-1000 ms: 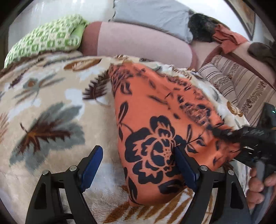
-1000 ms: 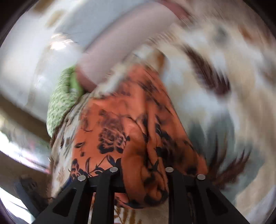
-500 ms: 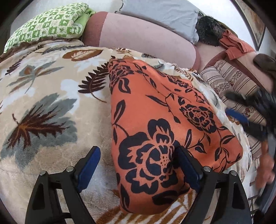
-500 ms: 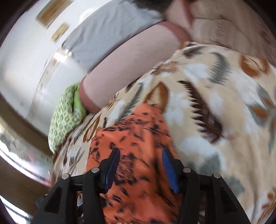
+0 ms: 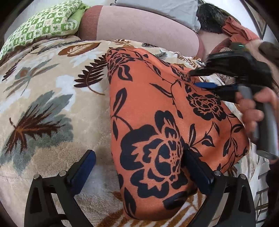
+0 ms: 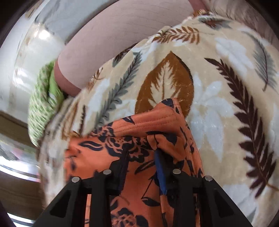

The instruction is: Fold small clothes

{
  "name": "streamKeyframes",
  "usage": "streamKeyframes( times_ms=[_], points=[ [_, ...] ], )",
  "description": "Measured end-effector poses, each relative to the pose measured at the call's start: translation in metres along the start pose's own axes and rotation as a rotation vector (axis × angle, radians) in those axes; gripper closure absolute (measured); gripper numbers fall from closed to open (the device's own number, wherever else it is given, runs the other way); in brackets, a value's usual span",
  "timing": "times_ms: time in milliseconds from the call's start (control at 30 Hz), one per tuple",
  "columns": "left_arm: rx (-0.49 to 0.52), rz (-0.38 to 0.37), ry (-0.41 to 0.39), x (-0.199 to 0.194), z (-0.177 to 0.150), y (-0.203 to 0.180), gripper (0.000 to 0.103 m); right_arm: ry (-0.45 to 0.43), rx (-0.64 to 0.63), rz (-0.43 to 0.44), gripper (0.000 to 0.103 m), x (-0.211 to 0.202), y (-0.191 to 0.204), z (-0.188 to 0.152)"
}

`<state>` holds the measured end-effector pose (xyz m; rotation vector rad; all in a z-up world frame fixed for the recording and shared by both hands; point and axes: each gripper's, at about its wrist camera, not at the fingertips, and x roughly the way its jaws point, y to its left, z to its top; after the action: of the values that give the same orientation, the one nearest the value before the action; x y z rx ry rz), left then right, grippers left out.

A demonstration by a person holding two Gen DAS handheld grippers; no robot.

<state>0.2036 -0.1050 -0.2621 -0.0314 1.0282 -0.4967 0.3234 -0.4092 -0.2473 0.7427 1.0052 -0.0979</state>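
Observation:
An orange garment with a black flower print (image 5: 157,122) lies folded on a leaf-pattern blanket (image 5: 43,104). My left gripper (image 5: 137,167) is open at its near end; the right finger (image 5: 197,171) presses on the cloth and the left finger (image 5: 83,167) stands over bare blanket. My right gripper (image 5: 200,78) hovers over the garment's far right part, its jaws a little apart. In the right wrist view the right gripper (image 6: 141,157) is over the garment (image 6: 139,183) near its stitched hem (image 6: 148,120), with a cloth fold at the right finger (image 6: 160,171).
A pink bolster (image 5: 148,29) and a green patterned pillow (image 5: 45,26) lie at the far edge, with a grey pillow (image 5: 165,7) behind. Striped bedding and loose clothes (image 5: 238,29) lie at the right. The blanket also fills the right wrist view (image 6: 218,87).
My right gripper let go of the bunched orange cloth, lifted away, then came back over the garment's far right part. The left gripper stayed open at the near end.

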Motion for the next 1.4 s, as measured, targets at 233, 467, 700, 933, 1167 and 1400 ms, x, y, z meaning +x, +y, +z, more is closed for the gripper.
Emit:
streamKeyframes(
  times_ms=[233, 467, 700, 933, 1167, 1400],
  points=[
    [0.116, 0.122, -0.079, -0.022, 0.002, -0.015, 0.002, -0.029, -0.091, 0.083, 0.066, -0.074, -0.007, -0.046],
    [0.15, 0.197, -0.137, -0.035, -0.005, -0.012, 0.0, 0.063, -0.167, 0.084, 0.067, -0.085, -0.022, -0.116],
    [0.212, 0.26, -0.132, -0.031, -0.011, -0.021, 0.0, 0.137, -0.166, -0.023, 0.071, -0.067, -0.027, -0.119],
    [0.143, 0.22, -0.131, -0.039, 0.002, -0.01, 0.0, 0.099, -0.313, 0.058, 0.067, -0.071, 0.052, -0.072],
    [0.139, 0.193, -0.117, -0.036, 0.008, -0.003, 0.0, 0.282, -0.391, 0.121, 0.067, 0.018, 0.122, -0.042],
    [0.077, 0.156, -0.103, -0.032, 0.011, 0.01, 0.0, 0.337, -0.338, 0.091, 0.068, 0.103, 0.121, -0.026]
  ],
)
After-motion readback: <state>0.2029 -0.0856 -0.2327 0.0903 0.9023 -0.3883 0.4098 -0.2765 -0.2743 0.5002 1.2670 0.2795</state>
